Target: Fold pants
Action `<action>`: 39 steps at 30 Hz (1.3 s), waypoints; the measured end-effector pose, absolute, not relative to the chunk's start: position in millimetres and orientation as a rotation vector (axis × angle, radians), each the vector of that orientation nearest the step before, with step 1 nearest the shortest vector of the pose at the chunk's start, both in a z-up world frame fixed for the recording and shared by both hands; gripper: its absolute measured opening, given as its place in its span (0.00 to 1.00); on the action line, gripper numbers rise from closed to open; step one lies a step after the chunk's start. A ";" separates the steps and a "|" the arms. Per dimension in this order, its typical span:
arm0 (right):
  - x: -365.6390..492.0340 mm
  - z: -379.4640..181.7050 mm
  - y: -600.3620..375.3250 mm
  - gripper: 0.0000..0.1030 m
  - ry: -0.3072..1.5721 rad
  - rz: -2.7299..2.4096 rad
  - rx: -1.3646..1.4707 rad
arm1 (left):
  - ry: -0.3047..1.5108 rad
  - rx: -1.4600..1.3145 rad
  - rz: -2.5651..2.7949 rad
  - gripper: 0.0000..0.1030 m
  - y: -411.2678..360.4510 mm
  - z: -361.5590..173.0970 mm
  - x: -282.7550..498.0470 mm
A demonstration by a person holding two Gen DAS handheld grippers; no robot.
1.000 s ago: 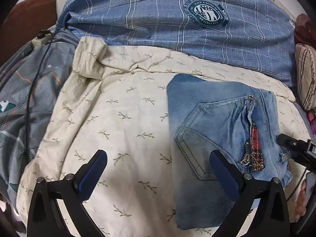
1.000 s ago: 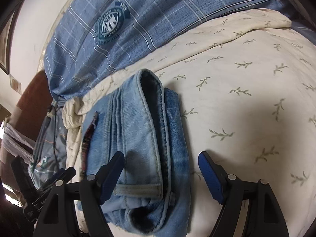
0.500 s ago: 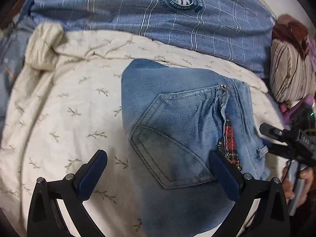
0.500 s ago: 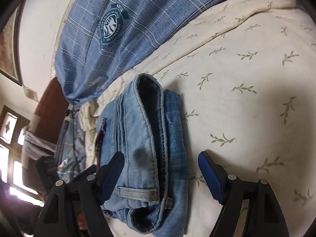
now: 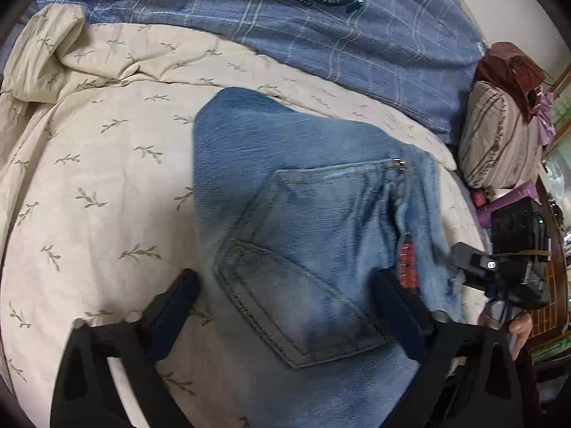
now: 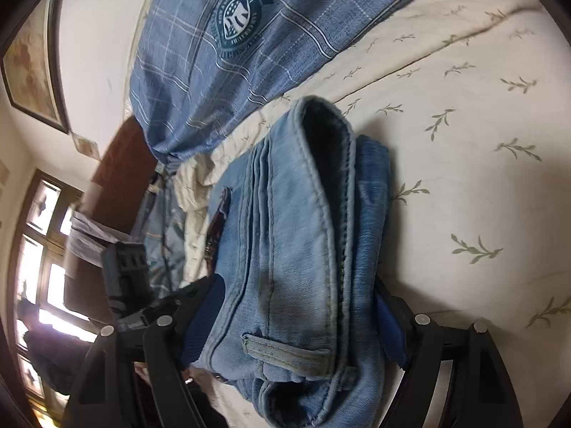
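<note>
The light blue jeans [image 5: 307, 235] lie folded into a thick bundle on the cream leaf-print sheet [image 5: 100, 178], back pocket up. My left gripper [image 5: 285, 317] is open, its jaws spread over the near end of the bundle, one on each side. In the right wrist view the jeans [image 6: 299, 249] show their waistband and a belt loop. My right gripper [image 6: 296, 324] is open with the waistband end of the bundle between its blue pads, not squeezed. The right gripper also shows in the left wrist view [image 5: 499, 271] at the right edge.
A blue plaid duvet [image 5: 321, 35] with a round crest lies along the back of the bed. A striped pillow [image 5: 499, 142] and a brown bag sit at the right. A brown headboard [image 6: 117, 164], a framed picture and a window show in the right wrist view.
Both grippers have moved in toward the jeans. The bundle now sits between the left jaws and between the right pads, and looks larger in both views.
</note>
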State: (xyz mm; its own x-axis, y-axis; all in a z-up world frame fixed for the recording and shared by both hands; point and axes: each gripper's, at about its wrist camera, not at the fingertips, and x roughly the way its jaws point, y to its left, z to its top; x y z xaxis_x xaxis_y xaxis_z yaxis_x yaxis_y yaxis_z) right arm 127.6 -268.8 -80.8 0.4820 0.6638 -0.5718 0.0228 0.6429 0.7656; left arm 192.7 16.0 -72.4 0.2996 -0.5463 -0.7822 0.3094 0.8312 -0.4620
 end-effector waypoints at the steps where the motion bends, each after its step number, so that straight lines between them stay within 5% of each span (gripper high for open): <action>1: 127.3 -80.8 -267.5 0.78 1.004 0.437 0.799 | 1.126 -0.240 -0.574 0.88 15.1 -71.0 191.5; 5: 125.5 -80.2 -261.0 0.52 1.020 0.359 0.725 | 1.097 -0.217 -0.560 0.80 11.9 -65.2 186.2; 11: 119.2 -67.7 -248.2 0.45 0.972 0.298 0.618 | 1.049 -0.196 -0.525 0.64 10.6 -57.6 181.0; 18: 107.5 -35.3 -225.5 0.43 0.835 0.277 0.432 | 0.987 -0.180 -0.486 0.49 12.5 -42.1 173.2; 28: 93.8 -1.0 -231.3 0.43 0.681 0.269 0.369 | 0.857 -0.202 -0.533 0.48 8.1 -8.3 156.2; 39: 107.0 -9.8 -227.6 0.43 0.715 0.241 0.398 | 0.870 -0.255 -0.452 0.48 6.6 -18.0 170.8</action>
